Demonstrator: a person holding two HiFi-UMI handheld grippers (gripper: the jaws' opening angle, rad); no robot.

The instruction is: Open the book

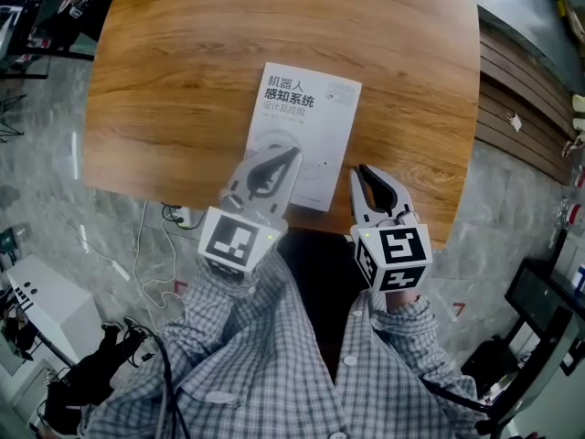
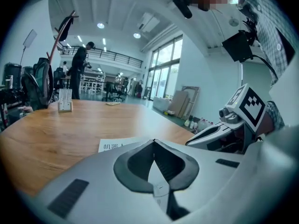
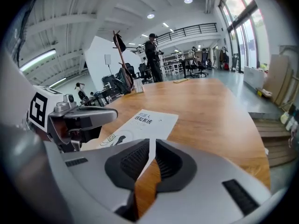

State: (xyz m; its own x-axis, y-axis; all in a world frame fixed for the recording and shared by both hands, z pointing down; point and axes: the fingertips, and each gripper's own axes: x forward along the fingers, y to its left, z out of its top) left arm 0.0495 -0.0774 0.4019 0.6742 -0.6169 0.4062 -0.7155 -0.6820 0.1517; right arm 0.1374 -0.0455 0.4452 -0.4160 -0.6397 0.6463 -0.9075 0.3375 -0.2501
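While book [image 1: 306, 108] lies closed on table [image 1: 164, 80], left tool [image 1: 293, 153] and right tool [image 1: 362, 169] hang clenched, empty.

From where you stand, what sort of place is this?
Probably a big open lab or workshop hall rather than a home: a high ceiling with a railed mezzanine, tall windows, and office chairs beyond the wooden table where a book lies.

A broad, warm-brown wood-grain tabletop [image 1: 183, 80] stood on a pale grey marbled floor [image 1: 55, 181] where white cables [image 1: 139, 256] trailed. Tall glazed windows [image 2: 166, 71] lit the white-walled hall. Round ceiling lights [image 2: 100, 25] glowed, and a black-railed mezzanine [image 2: 117, 56] ran behind.
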